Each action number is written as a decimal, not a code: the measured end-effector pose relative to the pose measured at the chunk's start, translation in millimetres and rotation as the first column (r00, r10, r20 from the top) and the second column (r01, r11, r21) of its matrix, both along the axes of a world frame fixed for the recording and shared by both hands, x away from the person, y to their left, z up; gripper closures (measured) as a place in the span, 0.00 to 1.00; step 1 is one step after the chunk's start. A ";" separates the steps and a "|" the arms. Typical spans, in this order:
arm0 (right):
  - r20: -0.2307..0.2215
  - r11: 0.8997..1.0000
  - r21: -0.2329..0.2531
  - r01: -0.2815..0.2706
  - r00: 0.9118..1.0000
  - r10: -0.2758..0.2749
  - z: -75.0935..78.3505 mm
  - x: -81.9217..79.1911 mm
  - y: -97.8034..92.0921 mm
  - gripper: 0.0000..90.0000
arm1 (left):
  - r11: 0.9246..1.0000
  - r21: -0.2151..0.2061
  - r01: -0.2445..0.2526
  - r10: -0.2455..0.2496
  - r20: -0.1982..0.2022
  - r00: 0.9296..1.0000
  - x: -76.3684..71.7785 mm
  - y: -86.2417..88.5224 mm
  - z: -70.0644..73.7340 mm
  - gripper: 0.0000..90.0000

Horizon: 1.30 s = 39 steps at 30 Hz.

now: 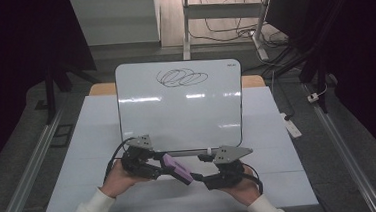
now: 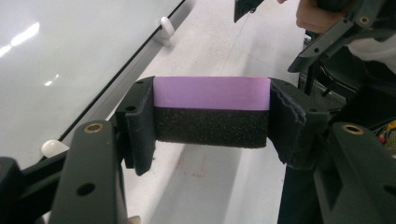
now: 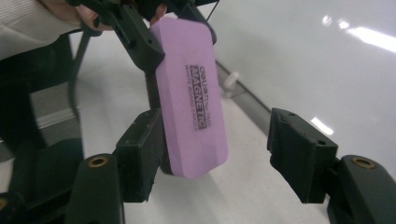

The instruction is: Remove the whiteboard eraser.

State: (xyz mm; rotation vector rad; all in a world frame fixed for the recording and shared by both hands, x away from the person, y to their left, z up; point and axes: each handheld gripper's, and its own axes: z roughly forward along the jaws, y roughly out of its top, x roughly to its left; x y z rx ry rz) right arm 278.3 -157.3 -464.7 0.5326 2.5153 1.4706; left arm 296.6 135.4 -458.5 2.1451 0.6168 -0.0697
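High view: left tool (image 1: 166,163) grips a purple eraser (image 1: 176,168) above the bench (image 1: 88,143). Right tool (image 3: 217,154) gapes wide around its far end, before a scribbled whiteboard (image 1: 181,106).

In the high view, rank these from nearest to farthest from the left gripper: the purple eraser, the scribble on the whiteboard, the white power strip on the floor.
1. Purple eraser: clamped in the left gripper, at the table's near edge.
2. Scribble: ahead, near the top of the whiteboard.
3. White power strip: far right, on the floor beyond the table.
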 end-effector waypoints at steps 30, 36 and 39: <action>-0.216 0.975 -0.051 -0.218 0.955 0.203 -15.9 5.2 13.0 0.31 | 0.975 0.079 0.209 -0.215 0.070 0.974 -16.8 -23.7 -5.4 0.43; -0.241 0.968 -0.043 -0.246 0.943 0.229 -21.0 5.5 17.2 0.34 | 0.969 0.071 0.236 -0.241 0.071 0.968 -18.5 -26.8 -4.6 0.43; -0.256 0.963 -0.032 -0.266 0.934 0.249 -22.4 4.8 18.9 0.37 | 0.967 0.056 0.247 -0.251 0.070 0.966 -19.1 -27.3 -3.8 0.43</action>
